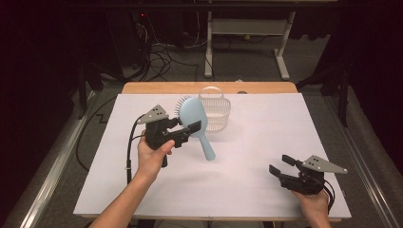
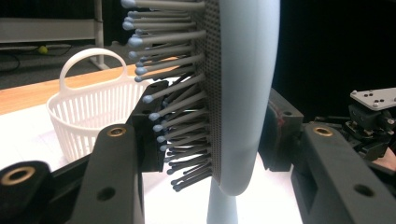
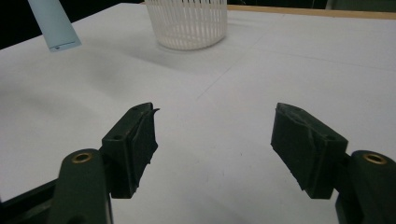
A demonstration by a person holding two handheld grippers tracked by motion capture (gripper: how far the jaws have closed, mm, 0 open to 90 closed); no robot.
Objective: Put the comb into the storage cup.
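Left gripper (image 1: 192, 127) clamps hairbrush (image 1: 194, 115) across bristles, off worktop (image 1: 247, 156); may pivot, miss basket (image 1: 215, 111). Right gripper (image 1: 280, 165) released, idle.

The hairbrush (image 1: 194, 118) is pale blue, with an oval paddle head, a dark perforated cushion and grey pins tipped with small blue balls; in the left gripper view (image 2: 233, 93) those pins point to the left of the frame. It is clamped across its head between the pads of the left claw (image 1: 186, 127) and held up off the white worktop (image 1: 247, 190), head uppermost and handle slanting down toward the near right. Its head stands just in front of the white slatted basket (image 1: 215, 110), whose looped handle rises behind it.
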